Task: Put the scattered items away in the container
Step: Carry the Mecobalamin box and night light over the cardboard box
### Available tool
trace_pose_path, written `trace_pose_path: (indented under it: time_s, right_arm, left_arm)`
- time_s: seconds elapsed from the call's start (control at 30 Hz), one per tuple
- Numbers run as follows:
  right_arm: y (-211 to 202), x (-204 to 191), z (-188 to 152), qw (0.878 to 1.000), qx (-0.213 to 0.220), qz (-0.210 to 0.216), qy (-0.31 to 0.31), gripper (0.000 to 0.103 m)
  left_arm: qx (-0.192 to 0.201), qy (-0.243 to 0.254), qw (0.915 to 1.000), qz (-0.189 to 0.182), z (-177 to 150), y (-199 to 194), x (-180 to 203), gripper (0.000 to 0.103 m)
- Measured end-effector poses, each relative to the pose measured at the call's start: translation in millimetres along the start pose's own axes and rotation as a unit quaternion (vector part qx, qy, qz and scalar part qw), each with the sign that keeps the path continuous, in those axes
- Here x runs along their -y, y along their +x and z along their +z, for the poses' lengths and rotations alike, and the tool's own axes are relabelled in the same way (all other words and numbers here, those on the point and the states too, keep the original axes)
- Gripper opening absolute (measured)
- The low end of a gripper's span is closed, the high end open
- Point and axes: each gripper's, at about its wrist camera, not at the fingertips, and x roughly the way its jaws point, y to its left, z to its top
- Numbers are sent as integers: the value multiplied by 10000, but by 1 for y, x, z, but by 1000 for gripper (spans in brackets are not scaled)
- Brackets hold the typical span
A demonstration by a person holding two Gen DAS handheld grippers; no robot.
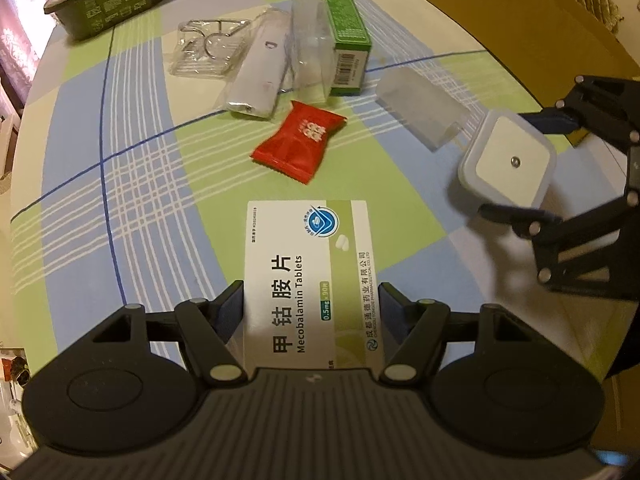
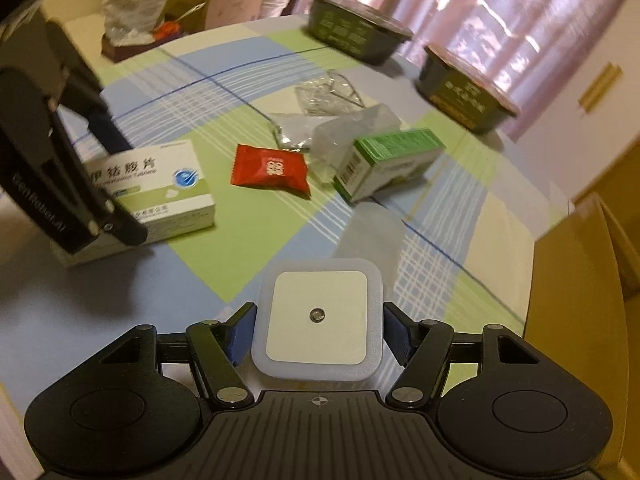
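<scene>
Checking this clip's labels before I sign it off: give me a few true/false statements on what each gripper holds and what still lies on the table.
1. The left gripper is shut on the tablet box. True.
2. The right gripper is open and holds nothing. False: it is shut on the white square night light.
3. The red sachet lies on the tablecloth, in neither gripper. True.
4. The green box is held by a gripper. False: it lies on the tablecloth beside clear packaging.
</scene>
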Motion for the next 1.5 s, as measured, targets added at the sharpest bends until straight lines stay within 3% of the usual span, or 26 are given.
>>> trace_pose_path:
  time_s: [0.47,0.97,1.3,1.5]
  right_arm:
    - [-62,40,-27,9968,158,-112,769,69]
    - [-147,108,-67,9825,453,-452,1749,69]
    - [-188,167,-87,9723,738,-677,2114,69]
    - [-204,217,-100,9671,825,-836,2256,69]
  left_arm:
    - [69,116,9999,6,7,-42,40,66]
    - [402,332,9981,-342,33,-79,129,66]
    - [694,643,9938,-579,72,-97,192,66]
    - [957,547,9910,-759,107,-107,228,66]
